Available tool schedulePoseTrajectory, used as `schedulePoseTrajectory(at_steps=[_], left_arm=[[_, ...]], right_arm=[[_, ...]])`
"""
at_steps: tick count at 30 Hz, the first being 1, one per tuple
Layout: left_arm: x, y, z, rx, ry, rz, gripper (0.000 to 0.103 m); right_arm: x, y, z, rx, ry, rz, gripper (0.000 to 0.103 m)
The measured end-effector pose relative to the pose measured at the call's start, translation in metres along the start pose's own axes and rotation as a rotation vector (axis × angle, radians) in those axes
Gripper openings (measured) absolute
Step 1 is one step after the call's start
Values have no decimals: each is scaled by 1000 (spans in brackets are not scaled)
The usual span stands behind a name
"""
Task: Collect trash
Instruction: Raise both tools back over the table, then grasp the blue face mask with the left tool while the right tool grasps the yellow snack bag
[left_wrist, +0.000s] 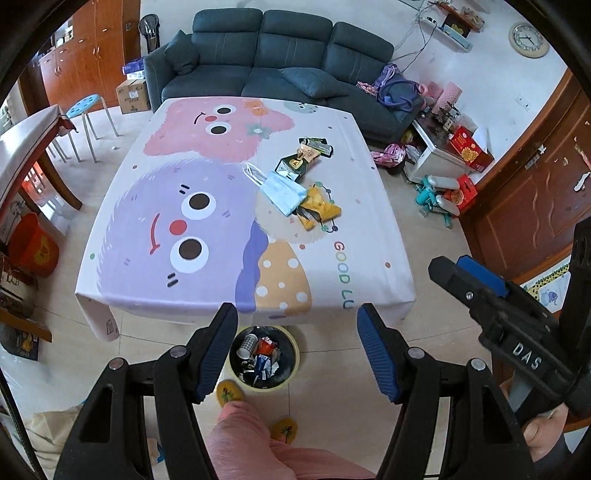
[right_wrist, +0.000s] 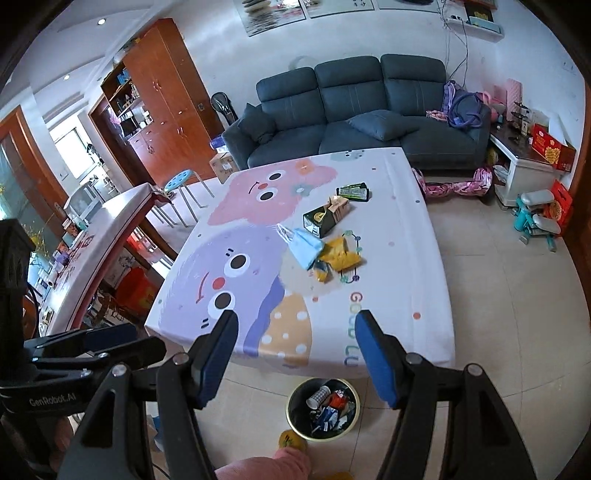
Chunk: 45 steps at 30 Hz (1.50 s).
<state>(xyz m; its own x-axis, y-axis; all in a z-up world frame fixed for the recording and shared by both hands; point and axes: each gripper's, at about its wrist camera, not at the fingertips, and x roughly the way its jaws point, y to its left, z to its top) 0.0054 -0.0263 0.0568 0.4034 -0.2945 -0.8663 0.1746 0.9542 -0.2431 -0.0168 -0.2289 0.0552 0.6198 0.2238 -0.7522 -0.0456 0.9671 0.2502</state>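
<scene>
Left gripper and right gripper: jaws apart, nothing held, both above near tabletop edge. Trash pile mid-tabletop toward right edge: blue mask, yellow wrapper. Bin on floor below near edge, part filled.

Left tool agape — over bin (floor) — trash on table.

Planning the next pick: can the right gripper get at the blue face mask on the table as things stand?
Probably yes. The right gripper is open and empty, the face mask lies on top of the yellow wrappers, and only bare tablecloth lies between them.
</scene>
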Motion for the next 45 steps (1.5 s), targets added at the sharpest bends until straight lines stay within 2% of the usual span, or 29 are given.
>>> schedulePoseTrajectory(at_steps=[7,13,18,22,29,35,37,42,45], left_arm=[[33,15,49,23,25,-55,65],[77,26,92,86,68,-113,65],[114,35,115,118,107,-139,65],[146,45,130,68,147,-156,65],[192,52,148,-55,180,-104,65],[231,45,157,-169,215,-74,65],[243,42,160,-201,222,-60,65],[265,33,169,-251,239,-47,65],[276,27,176,-255,247,-29,65]], right_arm=[[40,-17,28,68,56,-46,66],[83,-36,44,175,118,-90,66],[123,-50,54,264,174,-70,64],[158,-61,62,270,250,-52,56],[228,-82,77,216,396,39,55],[269,-99,80,167,496,96,55],[279,-102,78,142,529,112,50],[295,-104,74,95,586,173,30],[297,-105,75,88,587,208,29]])
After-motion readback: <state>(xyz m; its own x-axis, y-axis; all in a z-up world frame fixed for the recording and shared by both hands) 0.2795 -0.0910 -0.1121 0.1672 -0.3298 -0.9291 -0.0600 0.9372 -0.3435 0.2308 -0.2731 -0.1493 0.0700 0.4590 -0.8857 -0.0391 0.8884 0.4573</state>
